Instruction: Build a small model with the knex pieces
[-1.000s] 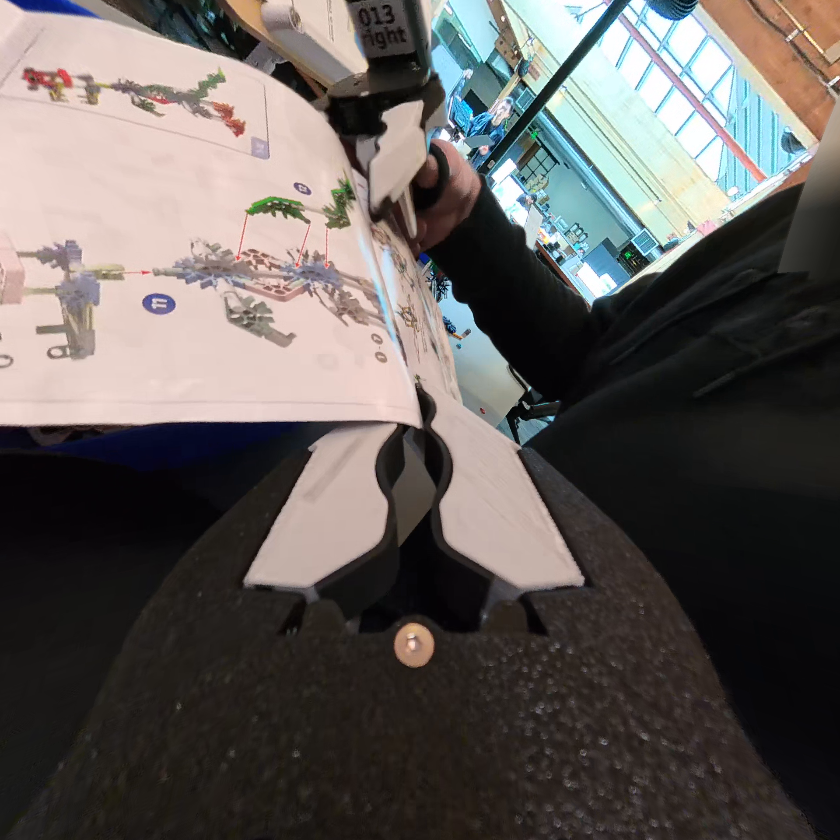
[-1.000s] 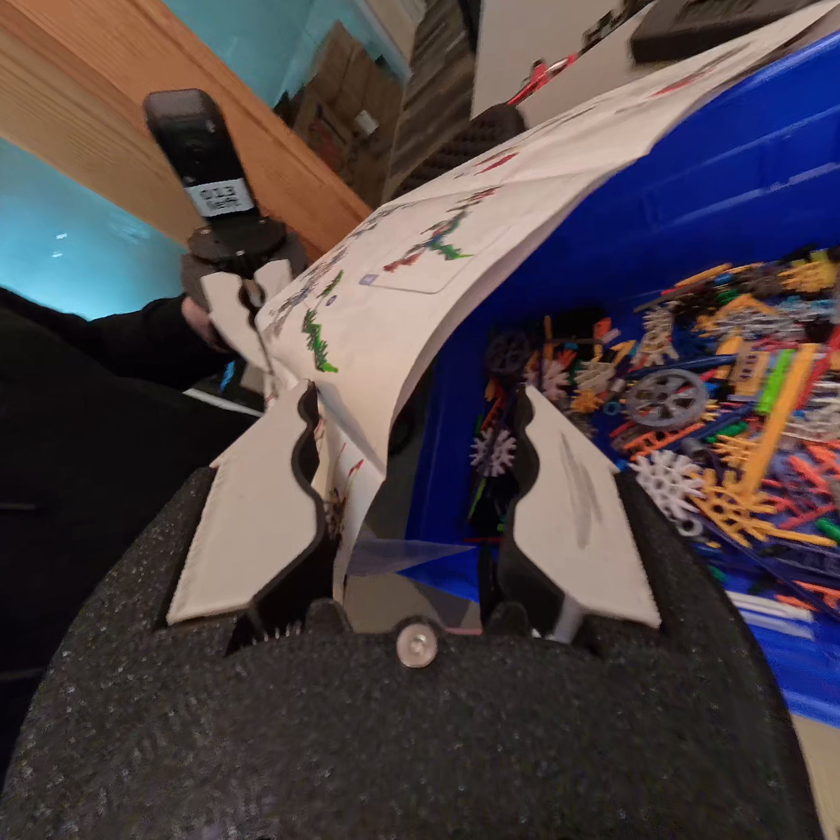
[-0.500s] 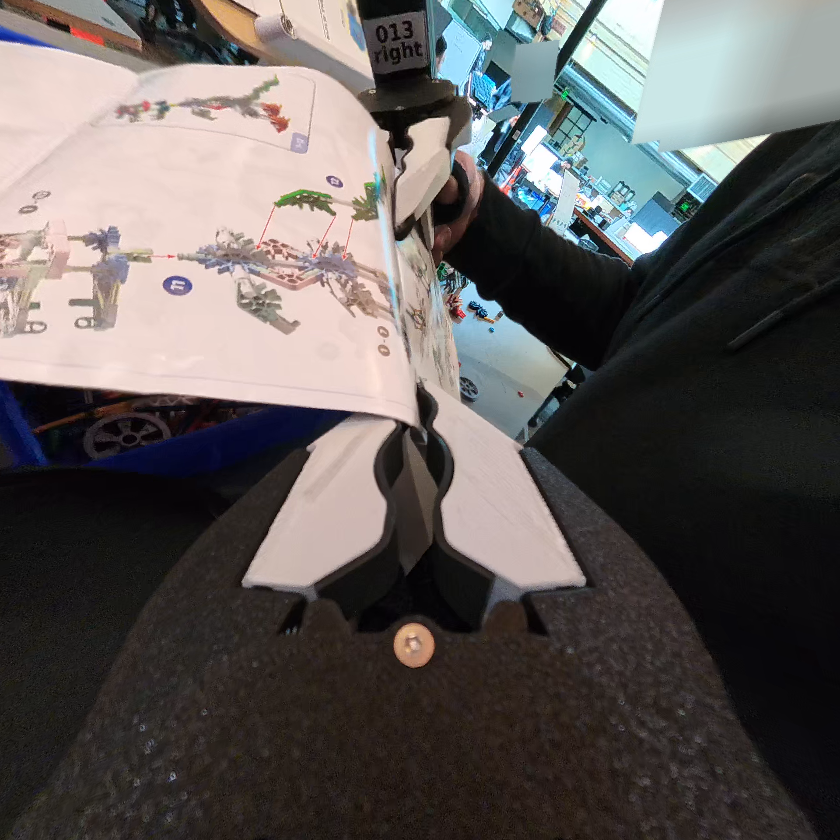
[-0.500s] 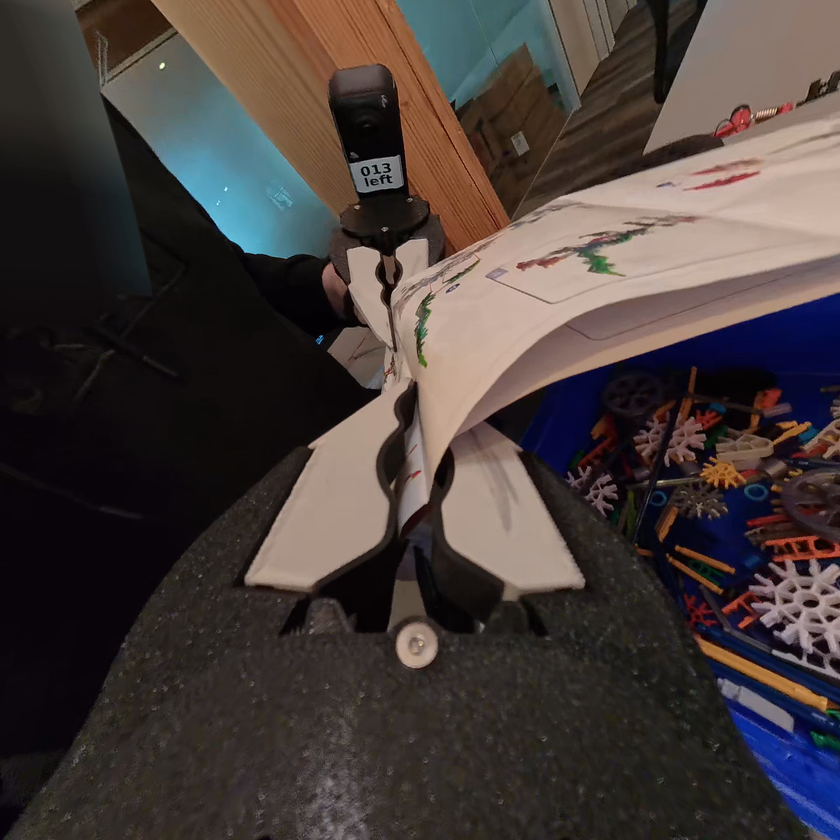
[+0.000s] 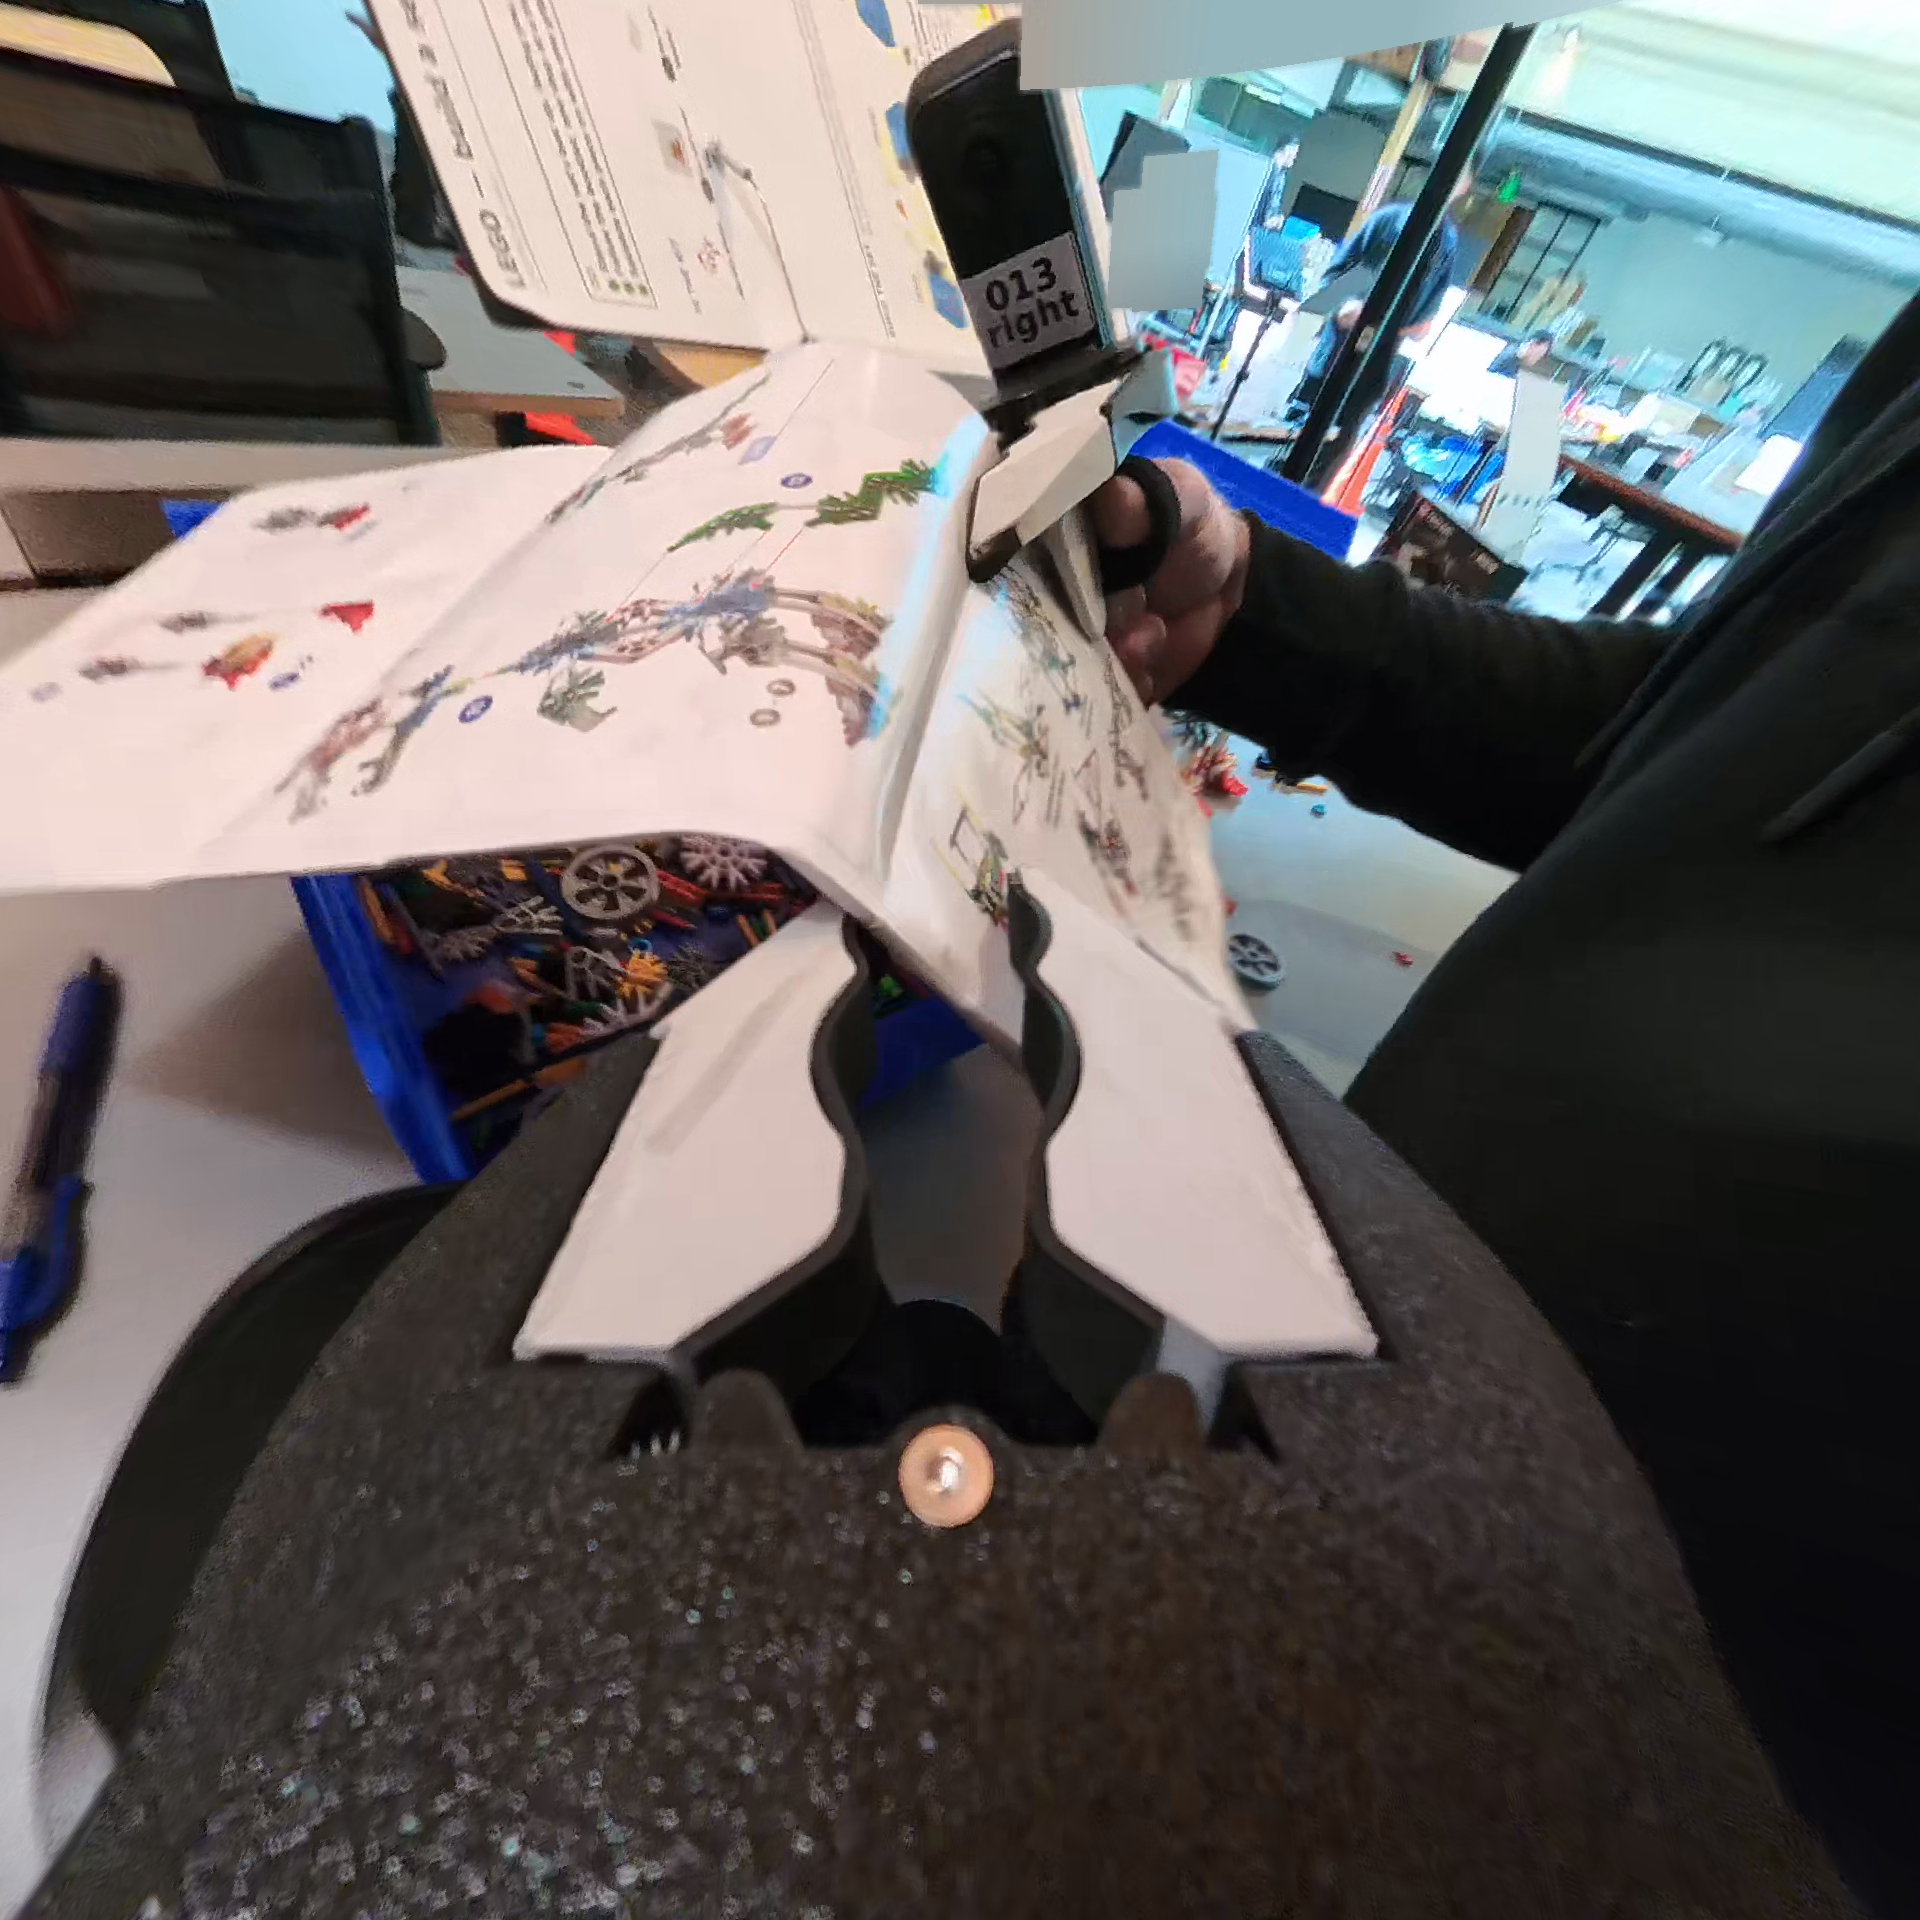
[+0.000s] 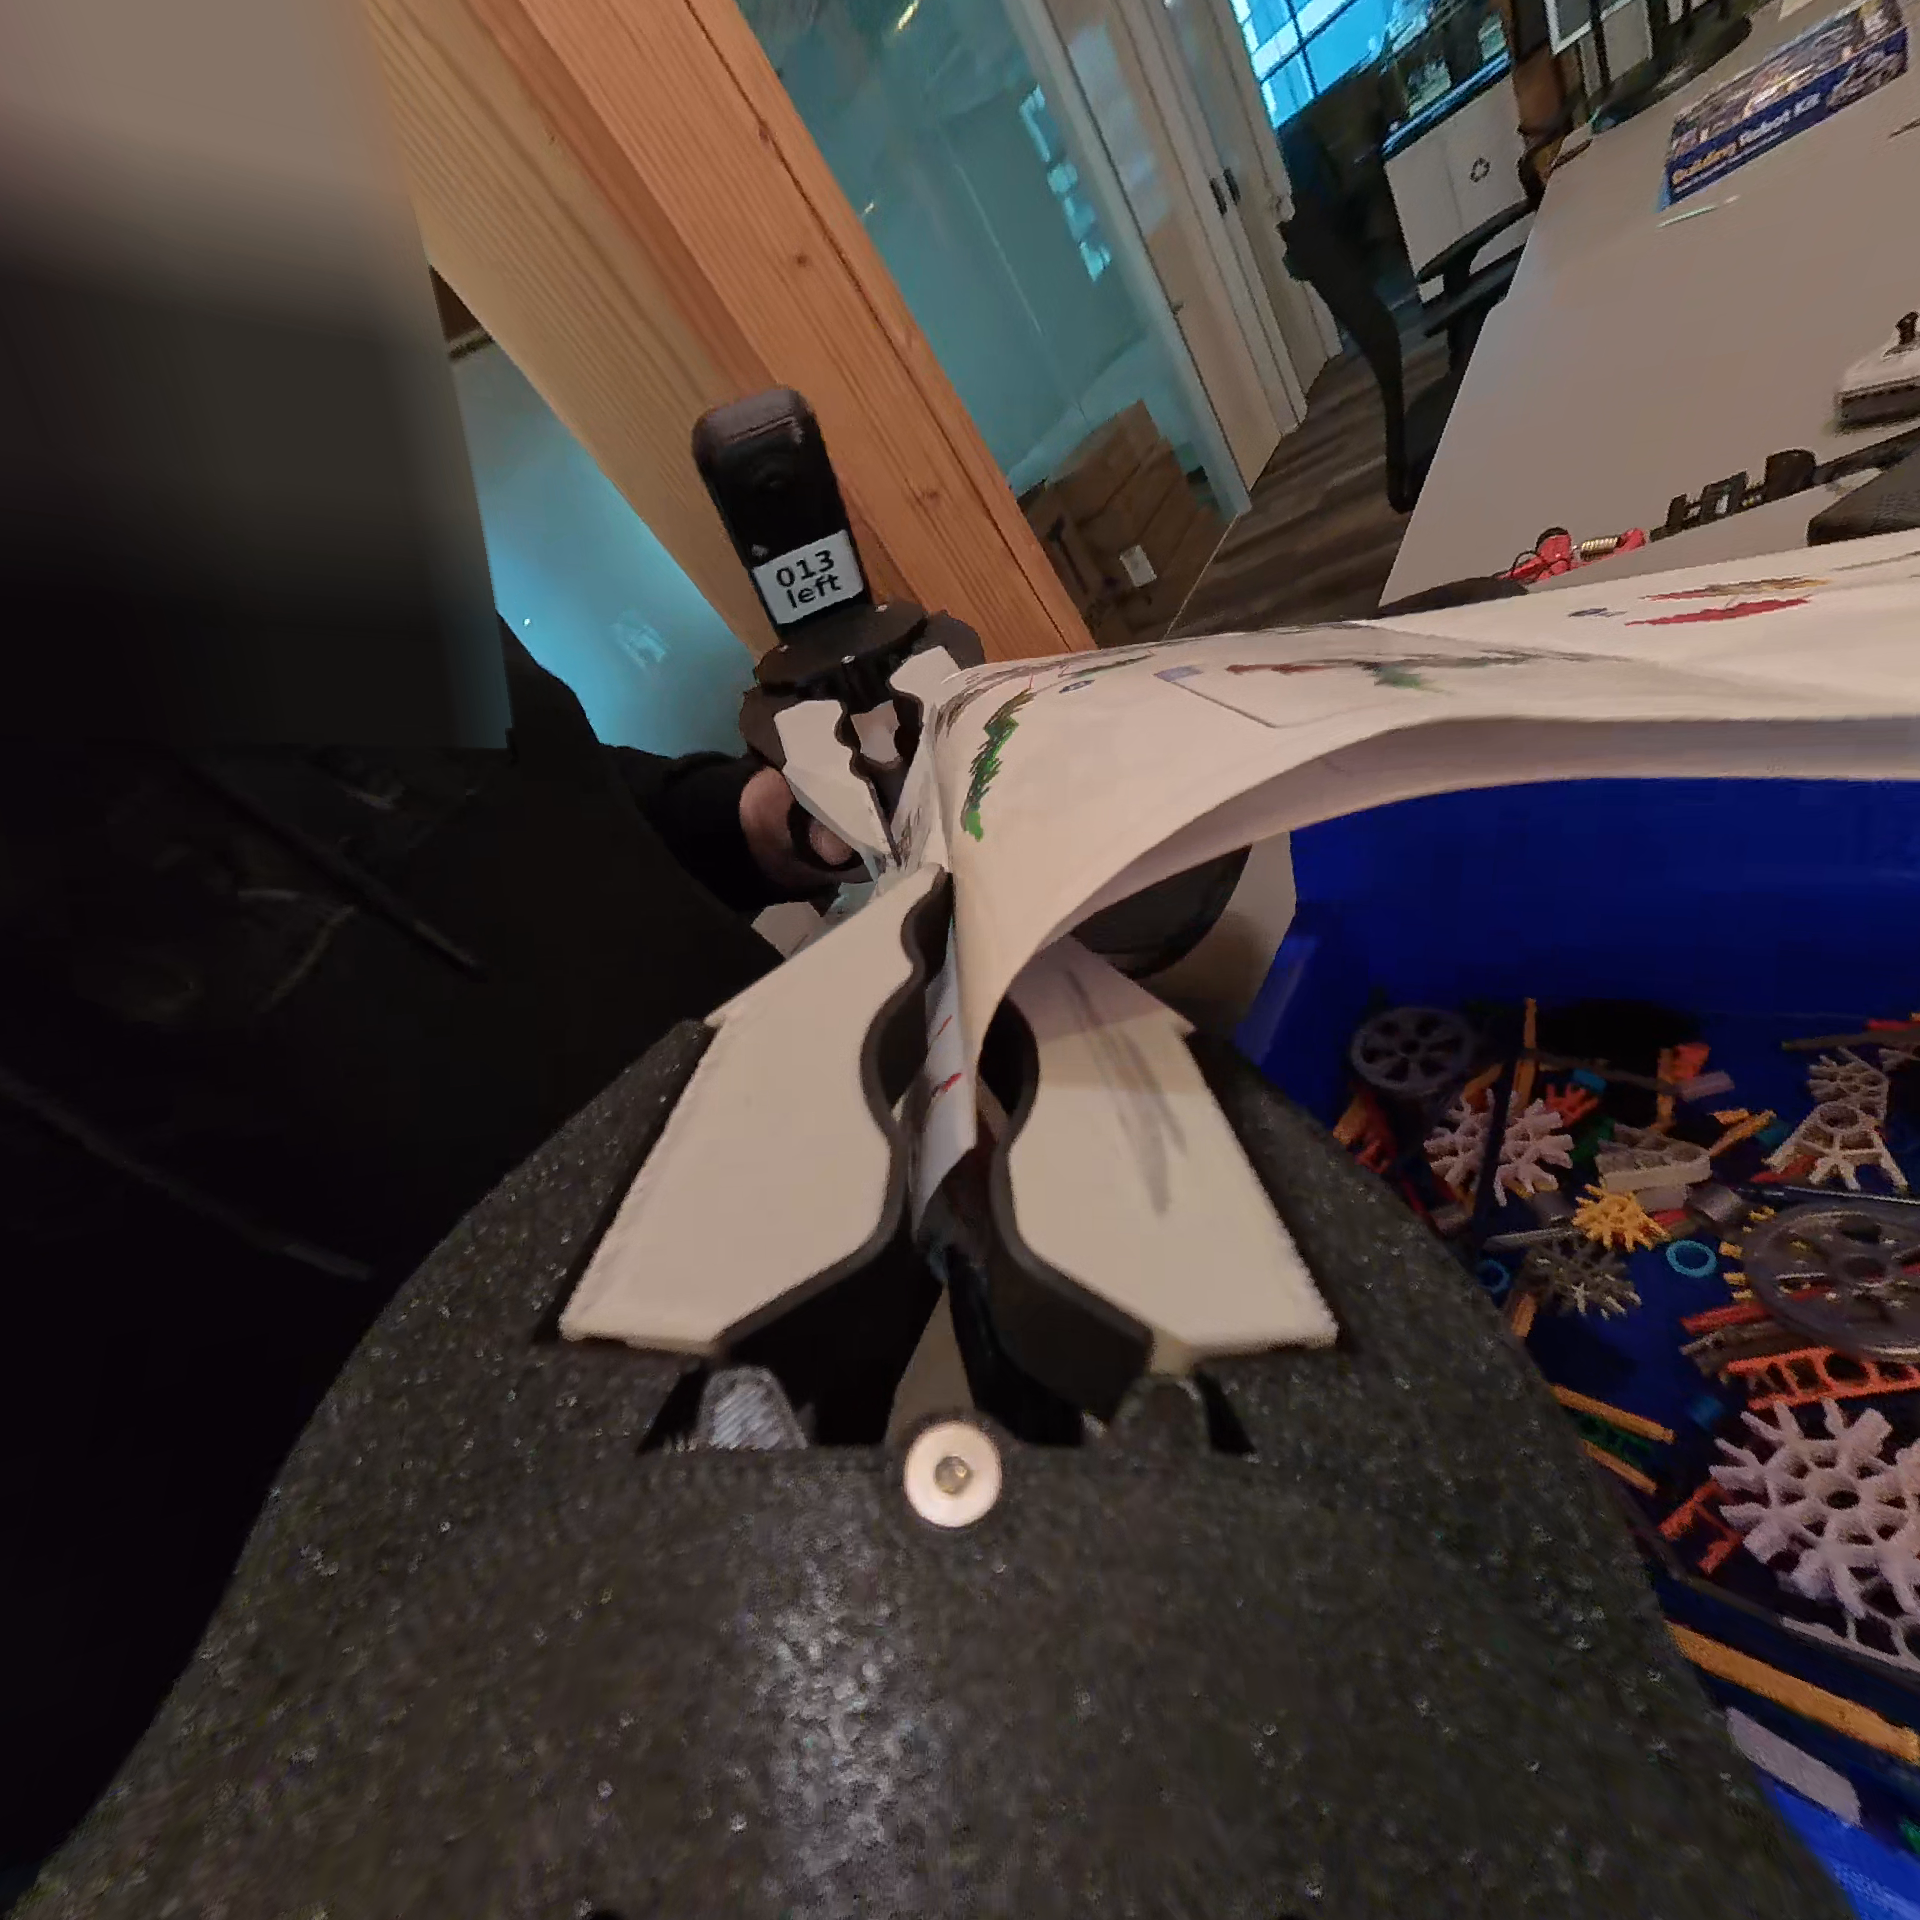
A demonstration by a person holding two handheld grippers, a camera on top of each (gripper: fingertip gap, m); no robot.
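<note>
Between both grippers: instruction sheet (image 5: pixel 582 675), draped over blue bin (image 6: pixel 1558 904)
Left gripper (image 5: pixel 940 935): fingers parted, sheet edge loose between
Right gripper (image 6: pixel 951 904): level, clamped on sheet edge

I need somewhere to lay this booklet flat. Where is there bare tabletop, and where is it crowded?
Bare white table shows between the blue pen and the blue bin. More shows beyond the booklet in the right wrist view, toward the far clutter. The bin is packed with building pieces, and the booklet spreads above it.
</note>
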